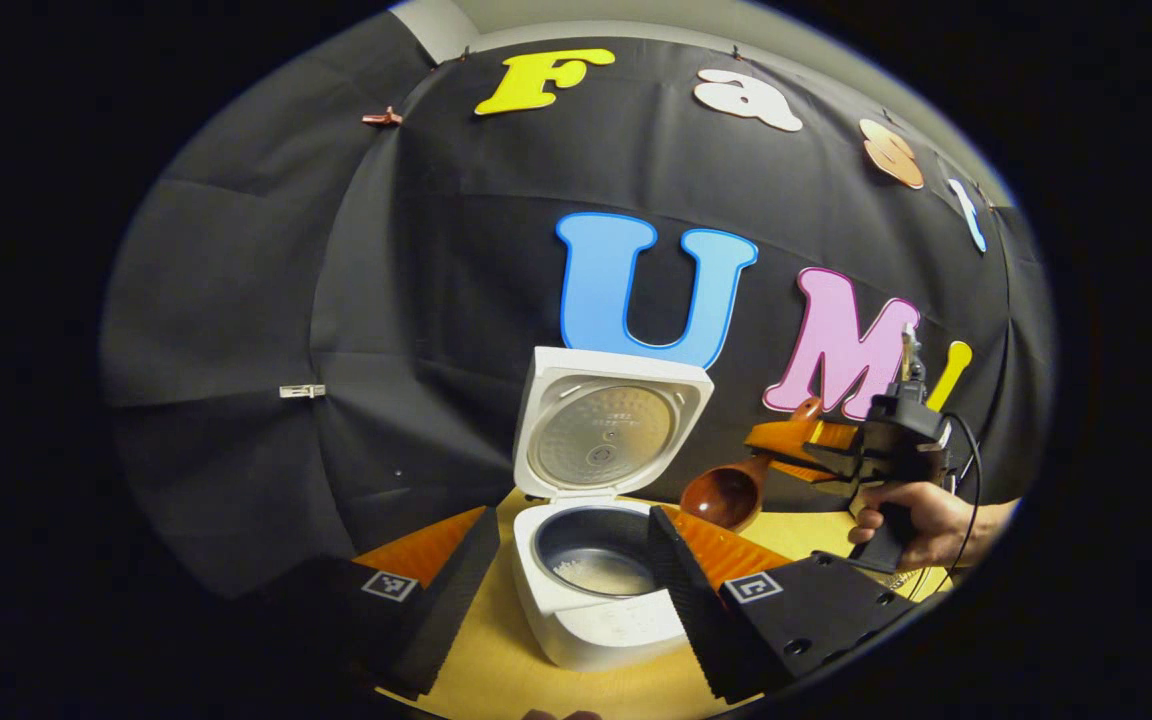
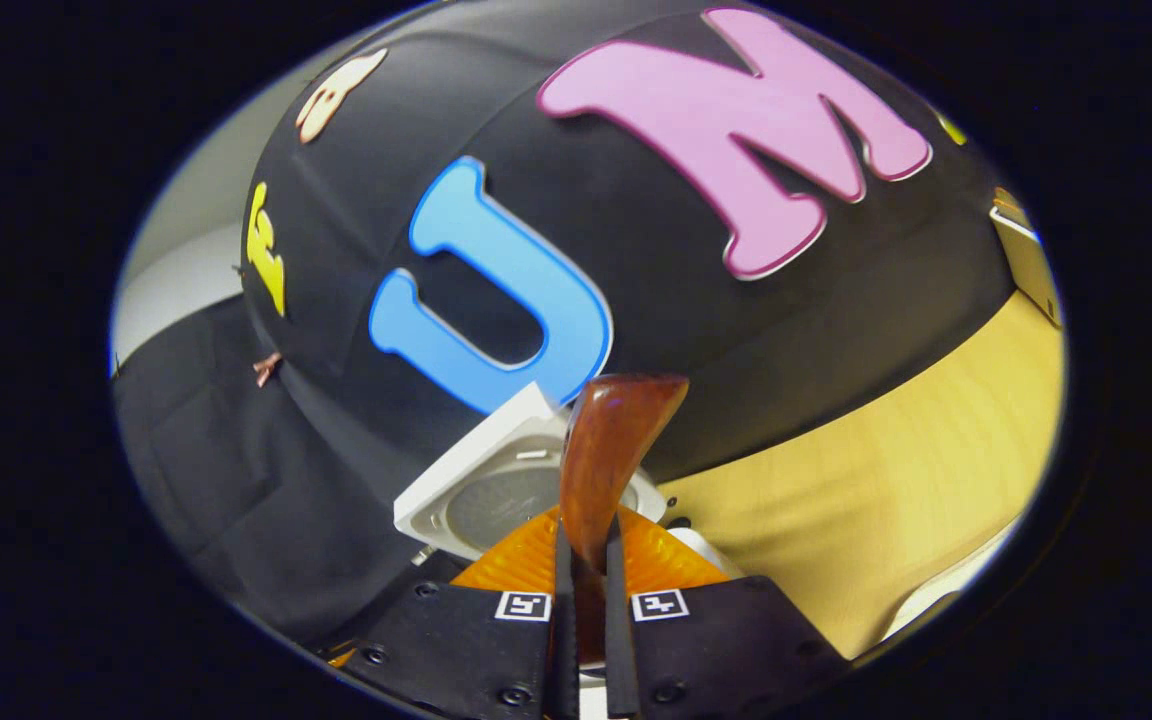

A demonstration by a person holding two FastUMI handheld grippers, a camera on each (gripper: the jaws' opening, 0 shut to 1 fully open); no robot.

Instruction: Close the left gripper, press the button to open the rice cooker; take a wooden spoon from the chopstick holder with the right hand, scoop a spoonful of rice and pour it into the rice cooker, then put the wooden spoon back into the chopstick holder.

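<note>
Left gripper (image 1: pixel 566 590): fingers standing apart, flanking the white rice cooker (image 1: pixel 596 600).
Rice cooker: sitting on the yellow wooden desk (image 1: pixel 496 670), lid (image 1: pixel 608 432) standing upright, rice lying in the pot.
Right gripper (image 2: pixel 581 560): clamping the brown wooden spoon (image 2: pixel 608 450) by its handle.
Spoon: hanging just right of the cooker, bowl (image 1: pixel 724 497) tipped.

Black cloth wall (image 1: pixel 266 300) behind a pale wood worktop (image 2: pixel 886 470); light-coloured room wall (image 1: pixel 636 15) above the cloth, small clips pinning it.

Open cooker (image 1: pixel 586 560) on tabletop (image 1: pixel 506 670), rice inside, left gripper (image 1: pixel 566 590) jaws apart around it, right gripper (image 1: pixel 786 440) holding spoon (image 1: pixel 726 495) beside lid
</note>
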